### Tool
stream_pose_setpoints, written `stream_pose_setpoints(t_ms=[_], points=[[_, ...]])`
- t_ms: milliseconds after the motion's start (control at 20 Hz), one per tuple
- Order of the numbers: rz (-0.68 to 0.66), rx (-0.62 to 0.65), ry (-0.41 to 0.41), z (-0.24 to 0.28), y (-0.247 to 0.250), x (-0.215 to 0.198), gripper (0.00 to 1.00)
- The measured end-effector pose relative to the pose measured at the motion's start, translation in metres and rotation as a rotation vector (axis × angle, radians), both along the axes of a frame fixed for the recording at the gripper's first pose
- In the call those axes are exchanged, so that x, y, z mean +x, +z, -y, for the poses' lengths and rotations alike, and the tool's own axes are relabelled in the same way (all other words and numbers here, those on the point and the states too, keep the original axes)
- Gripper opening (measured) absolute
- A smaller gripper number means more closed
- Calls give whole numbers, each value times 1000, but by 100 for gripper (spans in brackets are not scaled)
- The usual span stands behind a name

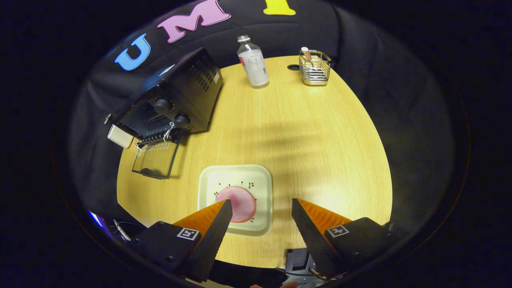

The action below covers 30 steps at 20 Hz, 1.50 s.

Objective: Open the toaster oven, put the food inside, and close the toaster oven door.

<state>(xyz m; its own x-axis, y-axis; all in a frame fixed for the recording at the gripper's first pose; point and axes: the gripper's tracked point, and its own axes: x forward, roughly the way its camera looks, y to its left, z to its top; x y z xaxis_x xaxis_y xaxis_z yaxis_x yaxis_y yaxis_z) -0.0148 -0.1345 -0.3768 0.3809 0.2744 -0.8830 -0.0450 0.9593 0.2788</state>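
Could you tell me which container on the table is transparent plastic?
The clear plastic bottle with a cap, beside the wire mesh holder. The open fingers hover far from both.

Round table [320, 132]: pale wood-grain top, smooth, low sheen with a soft glare patch near the fingers. Toaster oven [176, 96]: dark metal casing, satin, with slotted vents on the side; knobs look like matt plastic; drop-down door [156, 159] is clear glass in a dark frame, lying open. Square plate [260, 180]: glazed, glossy, cream with small printed sprigs. Pink food slice [242, 204] on it: smooth, slightly moist-looking. Bottle [253, 62]: translucent plastic, paper label. Wire basket [315, 69]: shiny metal. Gripper [262, 208] parted, empty; finger faces ribbed.
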Motion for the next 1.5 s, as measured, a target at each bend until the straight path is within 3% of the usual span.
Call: stream_pose_setpoints(t_ms=[200,700,900,1200,1300,1400,1500], points=[[-33,6,41,4,-16,3,99],[-129,40,54,7,-43,13,98],[-175,49,71,2,-53,11,91],[-266,75,70,-8,-61,5,58],[-303,49,81,-4,-68,-2,51],[-299,88,62,-2,-64,-1,12],[-298,144,59,-5,-67,-1,10]])
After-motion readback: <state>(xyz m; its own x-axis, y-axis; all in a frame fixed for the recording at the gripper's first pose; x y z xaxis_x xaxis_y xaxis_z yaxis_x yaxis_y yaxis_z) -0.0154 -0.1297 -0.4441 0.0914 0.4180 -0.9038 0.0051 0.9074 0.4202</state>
